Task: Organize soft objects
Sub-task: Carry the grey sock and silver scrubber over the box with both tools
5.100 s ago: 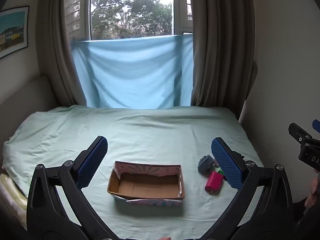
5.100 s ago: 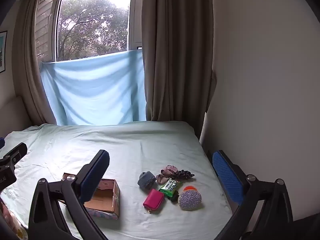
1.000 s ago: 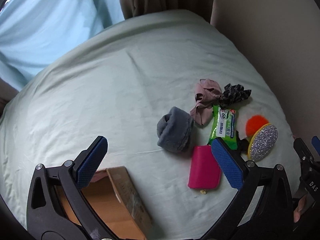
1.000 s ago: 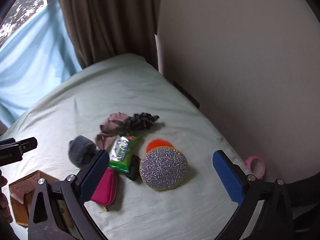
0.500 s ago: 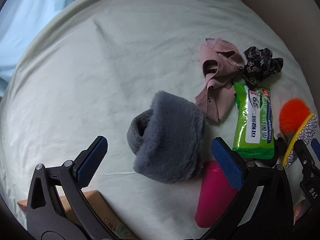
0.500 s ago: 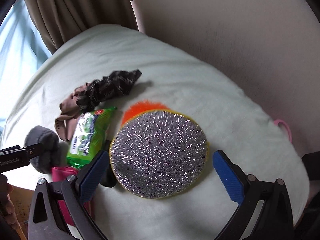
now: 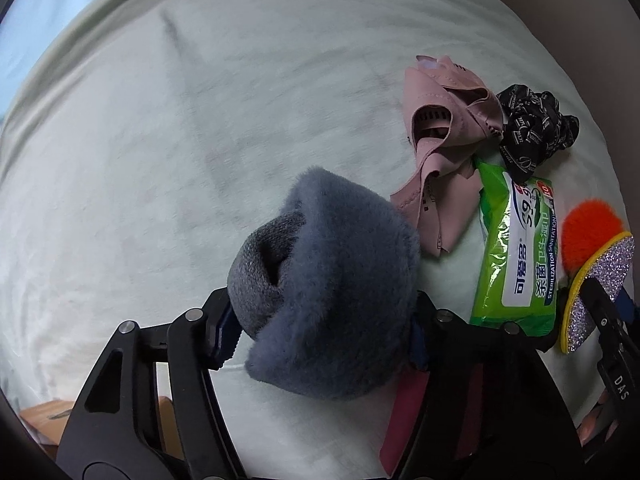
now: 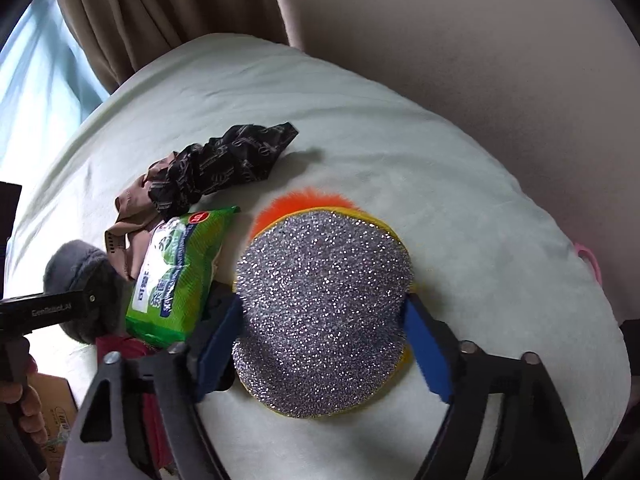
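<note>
A grey fuzzy rolled sock (image 7: 340, 280) lies on the pale green bed sheet (image 7: 160, 160). My left gripper (image 7: 320, 340) points down over it, jaws closing, with both blue pads pressing into its sides. In the right wrist view a round silver glitter pad (image 8: 320, 280) with a yellow rim sits between the fingers of my right gripper (image 8: 322, 340). Those jaws are closing too, and the pads touch its left and right edges. An orange pom-pom (image 8: 308, 204) peeks out behind the pad.
Beside the sock lie a pink cloth (image 7: 440, 128), a black scrunchie (image 7: 532, 128), a green wipes pack (image 7: 516, 256) and a magenta pouch (image 7: 404, 412). A cardboard box (image 7: 44, 416) is at lower left. A wall (image 8: 480, 60) borders the bed on the right, where a pink ring (image 8: 588, 260) lies.
Both grippers have dropped close to the bed. The left jaws have closed from wide open onto the grey sock, and the right jaws onto the glitter pad.
</note>
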{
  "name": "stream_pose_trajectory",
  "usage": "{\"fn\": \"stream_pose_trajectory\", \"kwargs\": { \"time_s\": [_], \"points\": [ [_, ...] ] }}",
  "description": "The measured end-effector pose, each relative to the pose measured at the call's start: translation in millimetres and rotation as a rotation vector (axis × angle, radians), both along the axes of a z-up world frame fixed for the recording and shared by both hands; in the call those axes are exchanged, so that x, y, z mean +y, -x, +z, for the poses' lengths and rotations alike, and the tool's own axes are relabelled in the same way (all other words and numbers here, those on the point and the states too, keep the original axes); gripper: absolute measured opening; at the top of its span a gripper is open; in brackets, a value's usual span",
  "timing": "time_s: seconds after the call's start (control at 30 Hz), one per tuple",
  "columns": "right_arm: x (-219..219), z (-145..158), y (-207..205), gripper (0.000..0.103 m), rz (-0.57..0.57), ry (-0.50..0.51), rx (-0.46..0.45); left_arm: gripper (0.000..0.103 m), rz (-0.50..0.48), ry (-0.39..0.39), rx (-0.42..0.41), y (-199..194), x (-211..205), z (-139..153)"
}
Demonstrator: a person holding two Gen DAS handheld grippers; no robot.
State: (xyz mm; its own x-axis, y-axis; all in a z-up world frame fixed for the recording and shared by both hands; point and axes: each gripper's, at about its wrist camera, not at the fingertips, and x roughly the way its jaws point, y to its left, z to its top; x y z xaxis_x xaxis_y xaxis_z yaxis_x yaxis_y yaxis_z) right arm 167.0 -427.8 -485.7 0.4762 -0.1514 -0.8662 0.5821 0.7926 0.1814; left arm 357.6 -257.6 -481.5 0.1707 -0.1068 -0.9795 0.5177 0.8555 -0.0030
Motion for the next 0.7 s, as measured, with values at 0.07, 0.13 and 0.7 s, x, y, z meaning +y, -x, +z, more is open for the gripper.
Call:
{"fn": "stream_pose_trajectory", "kwargs": {
  "time_s": [0.07,0.13,0.7],
  "points": [
    [1.7,1.3,1.5,0.064,0.006,-0.006,-0.003,0.058,0.006,0.012,0.0,1.4,3.1,3.9],
    [3.4,3.9,3.3,0.059,0.006,-0.013,-0.008,0.058,0.008,0.015,-0.014,3.3,5.6,11.7],
    [7.8,97.5,32.1,0.049,0.078,0.012,-0.099,0.058,0.099,0.11,-0.147,65.0,29.4,152.3]
  ]
}}
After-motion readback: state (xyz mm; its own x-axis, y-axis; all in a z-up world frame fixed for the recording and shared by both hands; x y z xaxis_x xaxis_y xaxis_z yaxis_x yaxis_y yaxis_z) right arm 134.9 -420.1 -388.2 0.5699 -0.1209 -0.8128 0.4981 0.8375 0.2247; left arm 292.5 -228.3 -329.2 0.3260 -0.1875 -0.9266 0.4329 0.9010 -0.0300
